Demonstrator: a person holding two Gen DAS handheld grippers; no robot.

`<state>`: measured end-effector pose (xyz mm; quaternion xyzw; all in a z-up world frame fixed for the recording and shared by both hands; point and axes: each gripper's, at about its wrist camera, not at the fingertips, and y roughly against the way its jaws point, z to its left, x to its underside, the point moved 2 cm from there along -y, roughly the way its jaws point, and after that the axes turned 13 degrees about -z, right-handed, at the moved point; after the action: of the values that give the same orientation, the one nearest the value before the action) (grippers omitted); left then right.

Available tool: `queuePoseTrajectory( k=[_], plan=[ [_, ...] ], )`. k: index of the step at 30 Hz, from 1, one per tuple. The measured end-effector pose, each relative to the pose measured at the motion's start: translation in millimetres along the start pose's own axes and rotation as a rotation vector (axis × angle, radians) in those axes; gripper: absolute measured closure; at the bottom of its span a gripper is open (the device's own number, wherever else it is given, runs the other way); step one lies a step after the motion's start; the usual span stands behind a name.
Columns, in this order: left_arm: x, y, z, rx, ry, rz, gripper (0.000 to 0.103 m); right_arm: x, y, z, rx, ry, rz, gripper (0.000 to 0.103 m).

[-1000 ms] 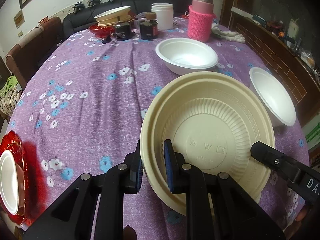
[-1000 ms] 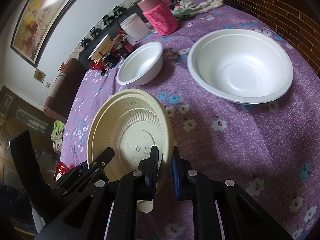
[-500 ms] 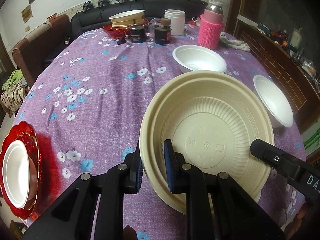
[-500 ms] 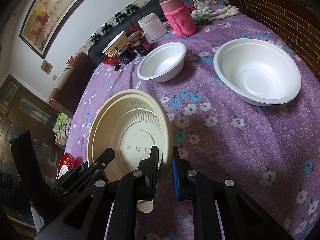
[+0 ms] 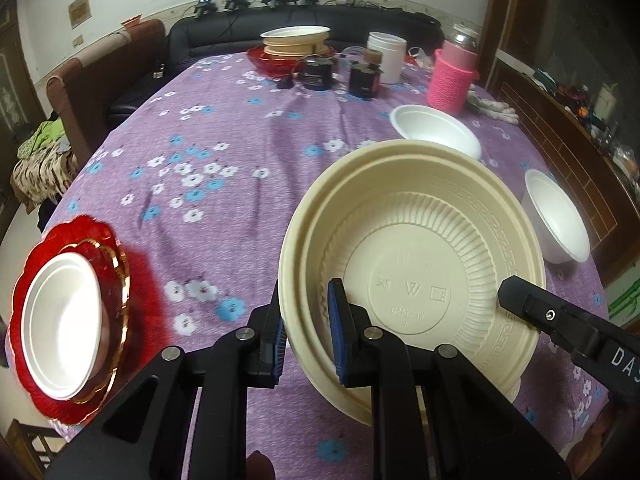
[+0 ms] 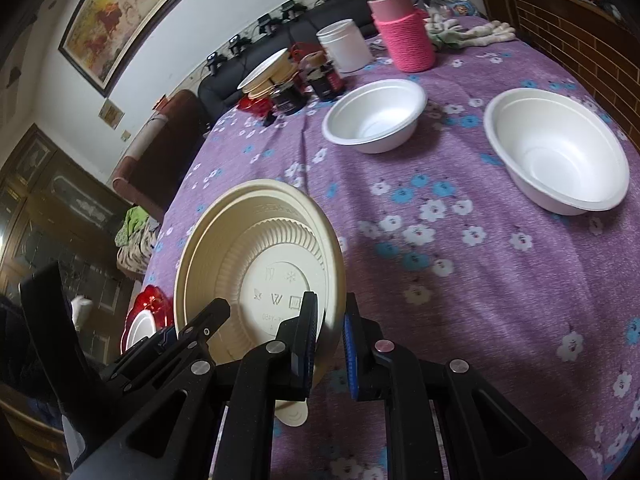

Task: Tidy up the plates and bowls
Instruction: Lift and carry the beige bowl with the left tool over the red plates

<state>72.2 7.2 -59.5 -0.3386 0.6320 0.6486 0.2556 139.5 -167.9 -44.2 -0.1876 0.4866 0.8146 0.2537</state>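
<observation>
A nested pair of cream bowls point(image 5: 416, 256) is held tilted above the purple flowered table point(image 5: 224, 136). My left gripper point(image 5: 306, 330) is shut on its left rim. My right gripper point(image 6: 330, 346) is shut on the opposite rim of the cream bowls point(image 6: 260, 264); it also shows in the left wrist view point(image 5: 560, 320). Two white bowls point(image 6: 376, 116) point(image 6: 556, 152) stand on the table beyond. A red plate point(image 5: 116, 280) bearing a white bowl point(image 5: 60, 316) lies at the near left edge.
At the far side stand a stack of cream plates on a red dish point(image 5: 296, 42), two dark jars point(image 5: 318, 74), a white tub point(image 5: 386, 56) and a pink knitted bottle point(image 5: 452, 76). Gloves point(image 6: 468, 30) lie near it. Sofa and chairs surround the table.
Both grippers have lifted and pulled back with the cream bowls; more of the table and the red plate with its white bowl come into view. The grip is unchanged.
</observation>
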Motion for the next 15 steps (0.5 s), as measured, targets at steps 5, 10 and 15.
queuePoseTrajectory(
  k=[5, 10, 15],
  plan=[
    [1.7, 10.4, 19.5, -0.024, 0.027, -0.017, 0.087, 6.0, 0.8, 20.3, -0.028, 0.030, 0.005, 0.091],
    [2.7, 22.5, 46.6, -0.059, 0.071, -0.039, 0.086, 10.1, -1.1, 45.5, -0.069, 0.062, 0.013, 0.091],
    [3.3, 35.8, 86.5, -0.105, 0.134, -0.061, 0.086, 16.8, -10.6, 82.4, -0.124, 0.112, 0.035, 0.091]
  ],
)
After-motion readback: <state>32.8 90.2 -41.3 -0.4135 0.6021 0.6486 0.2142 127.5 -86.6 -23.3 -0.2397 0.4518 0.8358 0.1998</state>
